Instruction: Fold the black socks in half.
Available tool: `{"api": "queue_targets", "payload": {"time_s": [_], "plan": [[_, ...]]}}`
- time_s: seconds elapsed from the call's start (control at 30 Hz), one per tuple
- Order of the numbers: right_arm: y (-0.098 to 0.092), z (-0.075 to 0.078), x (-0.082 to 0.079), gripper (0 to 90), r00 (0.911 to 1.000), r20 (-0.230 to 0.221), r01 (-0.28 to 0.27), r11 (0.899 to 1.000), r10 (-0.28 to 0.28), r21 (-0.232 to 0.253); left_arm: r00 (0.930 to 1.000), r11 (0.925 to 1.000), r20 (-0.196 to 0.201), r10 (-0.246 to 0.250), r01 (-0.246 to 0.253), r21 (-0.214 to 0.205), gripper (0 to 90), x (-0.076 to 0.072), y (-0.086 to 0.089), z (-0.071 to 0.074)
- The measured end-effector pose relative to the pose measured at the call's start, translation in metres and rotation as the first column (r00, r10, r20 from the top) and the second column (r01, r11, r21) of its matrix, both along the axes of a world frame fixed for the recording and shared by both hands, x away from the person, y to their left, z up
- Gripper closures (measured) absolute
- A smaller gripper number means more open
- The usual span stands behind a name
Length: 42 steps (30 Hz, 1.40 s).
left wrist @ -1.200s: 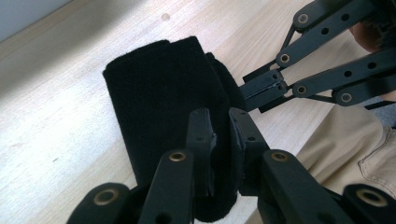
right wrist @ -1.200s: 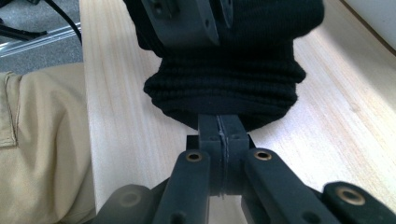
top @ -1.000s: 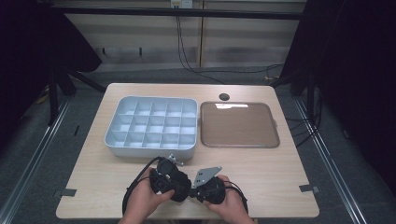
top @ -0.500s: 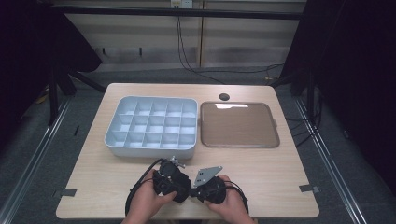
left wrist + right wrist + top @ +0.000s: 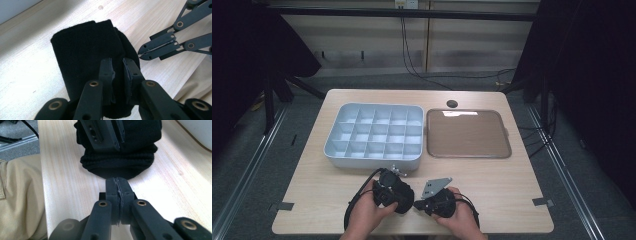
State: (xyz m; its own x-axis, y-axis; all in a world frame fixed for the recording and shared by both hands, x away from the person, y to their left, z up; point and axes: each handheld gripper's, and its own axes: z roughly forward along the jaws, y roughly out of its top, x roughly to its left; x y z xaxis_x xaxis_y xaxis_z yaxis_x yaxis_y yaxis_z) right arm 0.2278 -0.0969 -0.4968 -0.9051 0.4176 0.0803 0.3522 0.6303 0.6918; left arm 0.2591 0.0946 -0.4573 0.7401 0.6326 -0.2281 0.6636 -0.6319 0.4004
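1. We see the light wooden worktop (image 5: pixel 492 175), with grey floor and a dark curtain around it.
2. A white compartment tray (image 5: pixel 374 134) and a brown flat tray (image 5: pixel 468 134) sit side by side toward the far edge.
3. A folded black cloth (image 5: pixel 85 55) lies near the near edge.
4. Our left tool (image 5: pixel 119 77) has its jaws narrow, pinching a fold at the cloth's end.
5. Our right tool (image 5: pixel 117 192) is fully closed on nothing, its tip just beside the cloth's rounded end.
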Motion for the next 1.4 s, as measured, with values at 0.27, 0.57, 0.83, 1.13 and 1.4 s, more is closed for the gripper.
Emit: {"api": "queue_targets", "payload": {"time_s": [0.27,0.57,0.83,1.13,1.4], "plan": [[0.001,0.000,0.000,88.6,1.0000,0.002,-0.007,1.000,0.007,-0.002,0.9989,0.9984,-0.046,0.012,-0.014,-0.055,69.4,0.001,0.006,0.001],[0.001,-0.001,0.001,88.6,0.9999,0.001,-0.010,1.000,0.010,0.002,0.9977,0.9972,-0.065,0.018,-0.023,-0.071,62.3,0.002,0.009,0.008],[0.001,-0.001,0.001,88.3,1.0000,-0.002,-0.007,1.000,0.007,0.002,0.9989,0.9985,-0.047,0.004,-0.006,-0.054,67.7,0.000,0.007,0.012],[0.001,-0.001,0.001,88.3,1.0000,0.000,-0.009,1.000,0.009,-0.001,0.9981,0.9984,-0.060,-0.013,0.009,-0.055,67.7,-0.002,-0.001,0.002],[0.000,-0.001,0.001,88.3,1.0000,-0.002,-0.008,1.000,0.008,-0.002,0.9972,0.9979,-0.075,-0.003,-0.002,-0.064,63.7,-0.001,0.002,0.009]]}}
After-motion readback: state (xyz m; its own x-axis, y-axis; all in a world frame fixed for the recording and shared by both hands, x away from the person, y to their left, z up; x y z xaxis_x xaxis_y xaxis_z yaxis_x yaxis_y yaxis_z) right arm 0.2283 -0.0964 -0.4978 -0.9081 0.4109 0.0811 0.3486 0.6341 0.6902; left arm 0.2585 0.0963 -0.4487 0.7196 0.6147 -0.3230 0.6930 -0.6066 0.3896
